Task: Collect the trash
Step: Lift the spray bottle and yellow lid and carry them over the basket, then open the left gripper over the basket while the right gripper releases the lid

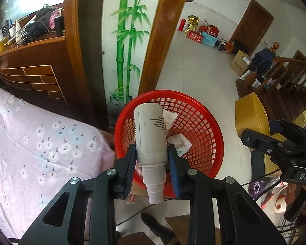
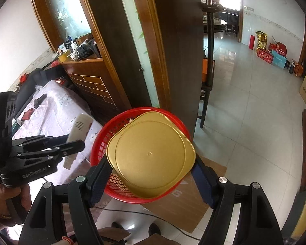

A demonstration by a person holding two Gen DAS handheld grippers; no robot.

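Left hand-held gripper (image 1: 152, 157) clamped on white spray bottle (image 1: 150, 134), held above the near rim of the red mesh basket (image 1: 204, 143); crumpled paper (image 1: 178, 140) already lies inside. Bottle's long axis runs along the fingers, nozzle toward the camera, base pointing away over the basket.

Right hand-held gripper (image 2: 152, 169) clamped across gold lid (image 2: 151, 155), its flat face toward the camera, over the basket (image 2: 104, 143).

Advice: centre each item over the opening before letting go; release one at a time.
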